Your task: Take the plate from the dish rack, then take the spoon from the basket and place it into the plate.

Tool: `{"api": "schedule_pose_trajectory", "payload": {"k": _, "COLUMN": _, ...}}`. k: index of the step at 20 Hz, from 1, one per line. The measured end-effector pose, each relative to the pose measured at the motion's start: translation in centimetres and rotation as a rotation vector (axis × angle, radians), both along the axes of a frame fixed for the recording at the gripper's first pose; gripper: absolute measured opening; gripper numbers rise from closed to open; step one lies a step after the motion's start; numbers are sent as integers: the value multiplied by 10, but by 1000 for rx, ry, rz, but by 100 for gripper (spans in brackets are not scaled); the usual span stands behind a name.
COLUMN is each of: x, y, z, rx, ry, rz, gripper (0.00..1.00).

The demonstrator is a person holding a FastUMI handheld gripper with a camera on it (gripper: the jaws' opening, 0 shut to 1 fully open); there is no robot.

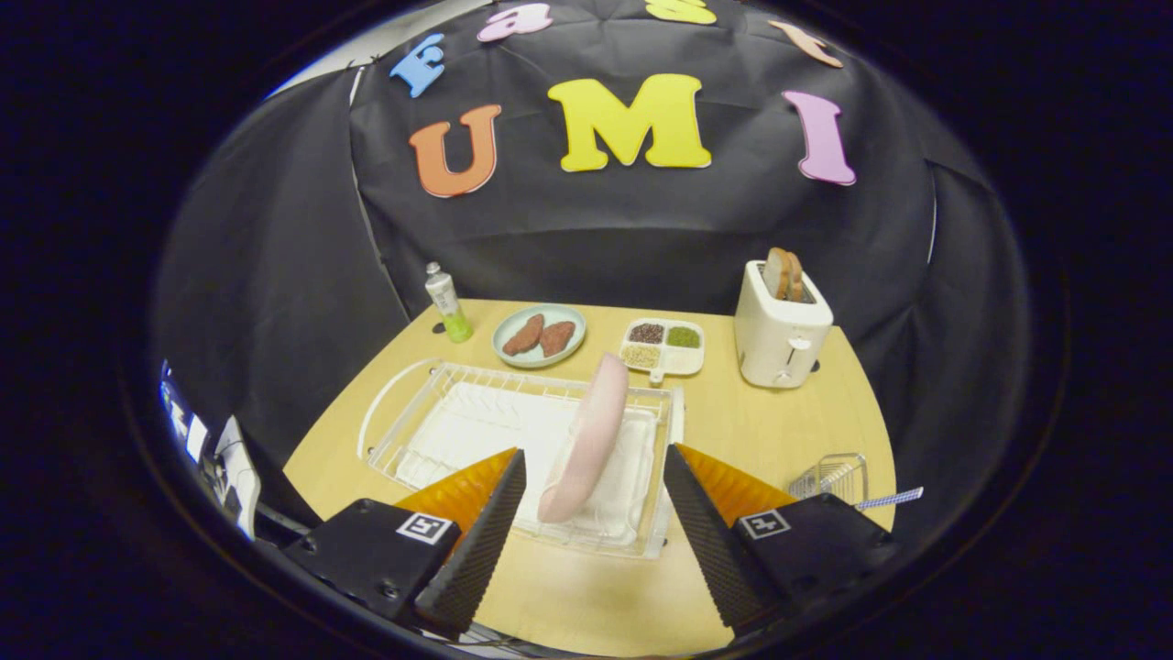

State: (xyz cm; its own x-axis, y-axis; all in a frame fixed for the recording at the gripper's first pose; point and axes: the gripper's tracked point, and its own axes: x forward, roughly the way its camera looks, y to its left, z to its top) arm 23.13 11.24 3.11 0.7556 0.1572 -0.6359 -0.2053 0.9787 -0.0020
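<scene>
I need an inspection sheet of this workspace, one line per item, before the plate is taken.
Surface: wooden table, bare near the fingers.
Job's things: pink plate standing on edge in the dish rack; wire basket beyond the right finger, with a spoon handle sticking out.
Clutter: toaster with bread, divided tray of grains, blue plate with two brown pieces, small bottle.
Grippers: gripper open, plate just ahead between the fingers, untouched.
Cables: nothing seen.
Surroundings: black cloth wall behind the table.
</scene>
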Motion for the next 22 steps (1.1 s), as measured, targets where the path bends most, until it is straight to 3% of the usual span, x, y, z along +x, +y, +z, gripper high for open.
{"api": "schedule_pose_trajectory", "payload": {"k": 4, "x": 33, "y": 6, "z": 3, "rx": -102, "ry": 99, "rz": -33, "gripper": 98}}
{"api": "schedule_pose_trajectory", "payload": {"k": 8, "x": 53, "y": -2, "z": 2, "rx": -188, "ry": 185, "rz": -155, "gripper": 96}}
{"api": "schedule_pose_trajectory", "payload": {"k": 12, "x": 60, "y": -6, "z": -10, "rx": -257, "ry": 277, "rz": -212, "gripper": 92}}
{"api": "schedule_pose_trajectory", "payload": {"k": 16, "x": 73, "y": -21, "z": -17, "rx": -339, "ry": 328, "rz": -329, "gripper": 82}}
{"api": "schedule_pose_trajectory", "payload": {"k": 22, "x": 73, "y": -4, "z": -26, "rx": -414, "ry": 392, "rz": -290, "gripper": 56}}
